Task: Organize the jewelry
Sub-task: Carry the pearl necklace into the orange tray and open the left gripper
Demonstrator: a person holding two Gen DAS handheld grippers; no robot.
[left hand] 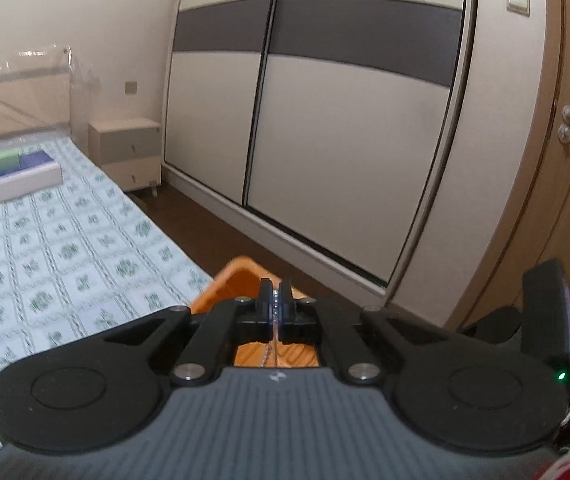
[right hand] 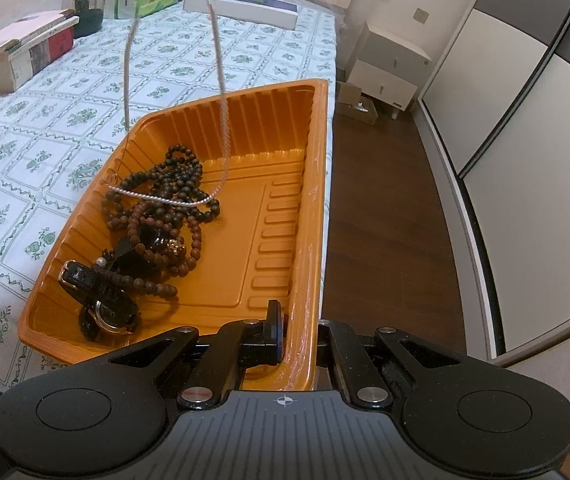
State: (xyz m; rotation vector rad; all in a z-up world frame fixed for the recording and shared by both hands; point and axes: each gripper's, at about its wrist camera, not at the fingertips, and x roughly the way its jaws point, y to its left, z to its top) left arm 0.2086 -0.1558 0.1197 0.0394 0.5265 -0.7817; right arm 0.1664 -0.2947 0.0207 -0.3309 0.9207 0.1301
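silver chain (right hand: 221, 92): two strands hang down from the top edge of the right wrist frame, the low loop draped across the bead pile in the orange tray; the same chain (left hand: 275, 304) shows lower centre in the left wrist frame, pinched between the pads.

left tongs (left hand: 275, 300): pressed together on the silver chain, raised above the tray corner (left hand: 241, 276).

orange tray (right hand: 305, 184): ribbed plastic, centre of the right wrist frame, set on the bench at its right edge, beside the drop to the floor.

wooden bead strands (right hand: 165, 200): dark and reddish-brown, tangled in the left half of the tray.

black watch (right hand: 101, 300): lower left corner of the tray, touching the beads.

right tongs (right hand: 285, 332): closed on the tray's near right wall, one finger inside, the other outside and mostly hidden.

bench (right hand: 45, 120): covered in a green floral-print cloth.

books (right hand: 21, 56): upper left, stacked on the cloth.

white box (right hand: 241, 10): top centre, with a green case on it.

wardrobe (left hand: 325, 120): sliding doors with a dark band, filling the upper middle of the left wrist frame.
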